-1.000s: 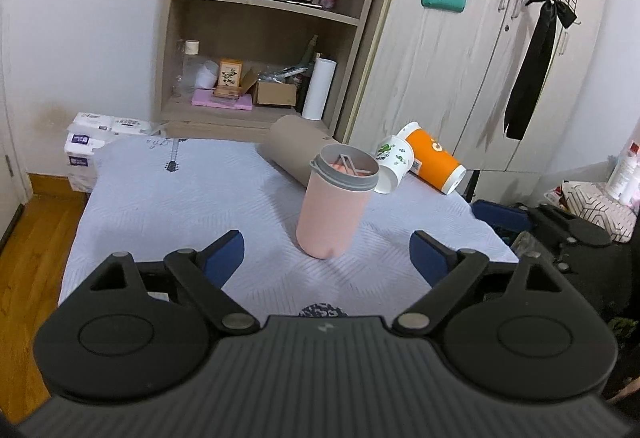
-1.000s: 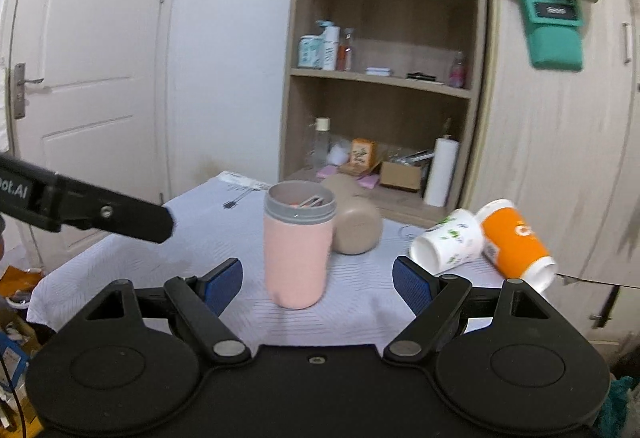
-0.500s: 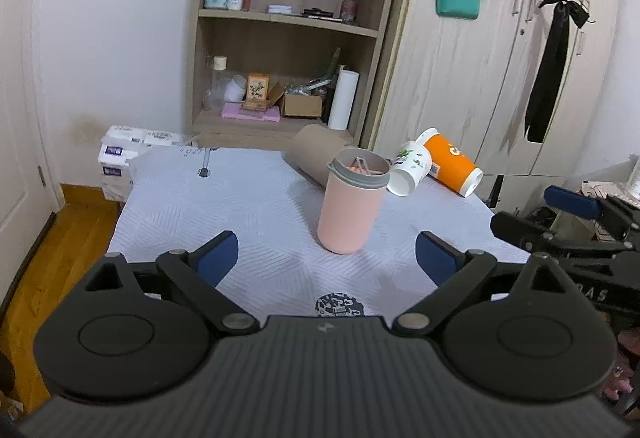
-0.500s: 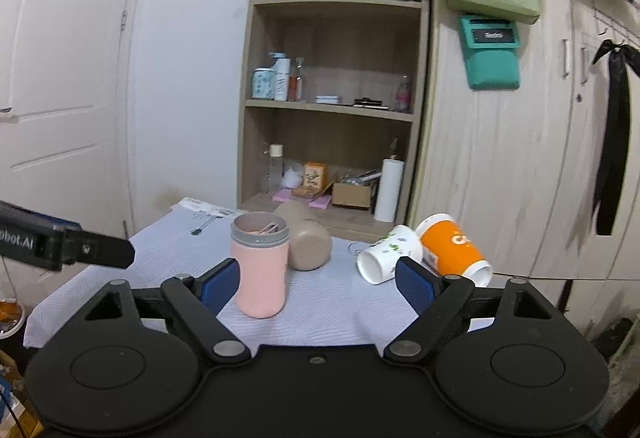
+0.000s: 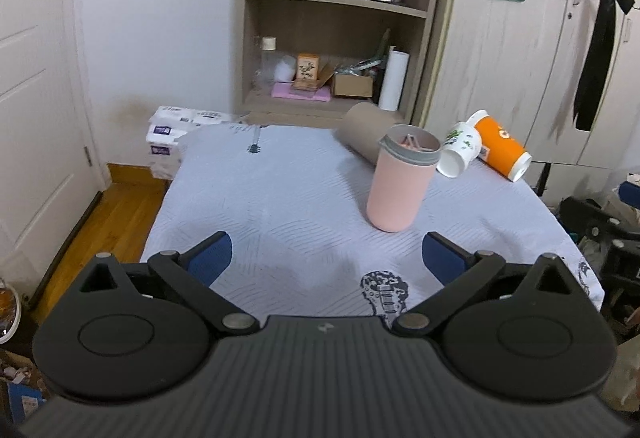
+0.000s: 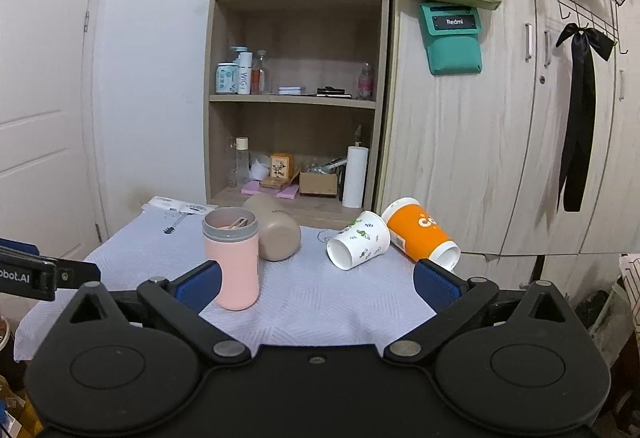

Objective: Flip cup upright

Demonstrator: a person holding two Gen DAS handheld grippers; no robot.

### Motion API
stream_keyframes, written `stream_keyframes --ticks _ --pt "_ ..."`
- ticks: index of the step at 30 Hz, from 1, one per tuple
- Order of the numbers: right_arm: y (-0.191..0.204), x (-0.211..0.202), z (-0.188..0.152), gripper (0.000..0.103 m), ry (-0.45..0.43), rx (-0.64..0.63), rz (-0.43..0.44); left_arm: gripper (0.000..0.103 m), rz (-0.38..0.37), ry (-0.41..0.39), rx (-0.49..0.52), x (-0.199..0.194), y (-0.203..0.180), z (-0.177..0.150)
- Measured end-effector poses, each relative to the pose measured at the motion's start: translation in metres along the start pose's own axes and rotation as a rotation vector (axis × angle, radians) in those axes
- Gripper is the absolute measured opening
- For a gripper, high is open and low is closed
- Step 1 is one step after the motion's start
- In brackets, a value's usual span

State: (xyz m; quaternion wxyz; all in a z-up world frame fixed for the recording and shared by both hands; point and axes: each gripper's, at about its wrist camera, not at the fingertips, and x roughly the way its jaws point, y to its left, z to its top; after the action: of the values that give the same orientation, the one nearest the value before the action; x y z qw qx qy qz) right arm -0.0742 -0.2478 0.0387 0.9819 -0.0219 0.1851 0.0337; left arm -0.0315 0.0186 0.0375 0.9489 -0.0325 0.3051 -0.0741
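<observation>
Spread wide with nothing held, the left gripper (image 5: 325,257) and right gripper (image 6: 316,280) are kept off the quilted table cloth (image 6: 320,302). A pink cup (image 6: 233,258) (grey-rimmed, something pink inside) is seen upright mid-table. Behind it a tan cup (image 6: 276,234), white cup (image 6: 358,240) and orange cup (image 6: 420,234) lie sideways.

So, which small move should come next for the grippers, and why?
Probably bring the right gripper forward toward the white printed cup. That cup, the orange cup and the tan cup lie on their sides, while the pink cup stands upright already. Both grippers are open and hold nothing, and the left gripper sits farther away.
</observation>
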Motion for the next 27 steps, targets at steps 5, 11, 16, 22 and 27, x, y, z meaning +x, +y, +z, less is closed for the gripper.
stream_keyframes --ticks 5,11,16,22,27 --pt "0.001 0.002 0.0 0.103 0.014 0.002 -0.032 0.103 0.012 0.005 -0.001 0.0 0.003 -0.001" --pt "0.002 0.004 0.0 0.103 0.037 0.007 -0.03 0.103 0.057 0.029 0.01 0.009 0.005 -0.002" --pt "0.003 0.004 -0.001 0.103 0.041 0.0 -0.043 0.103 0.079 0.068 0.01 0.014 0.006 -0.003" --pt "0.005 0.01 -0.003 0.103 0.053 -0.032 -0.11 0.103 0.089 0.072 0.028 0.013 0.006 -0.003" --pt "0.002 0.013 -0.004 0.103 0.063 -0.022 -0.114 0.103 0.085 0.077 0.03 0.012 0.006 -0.003"
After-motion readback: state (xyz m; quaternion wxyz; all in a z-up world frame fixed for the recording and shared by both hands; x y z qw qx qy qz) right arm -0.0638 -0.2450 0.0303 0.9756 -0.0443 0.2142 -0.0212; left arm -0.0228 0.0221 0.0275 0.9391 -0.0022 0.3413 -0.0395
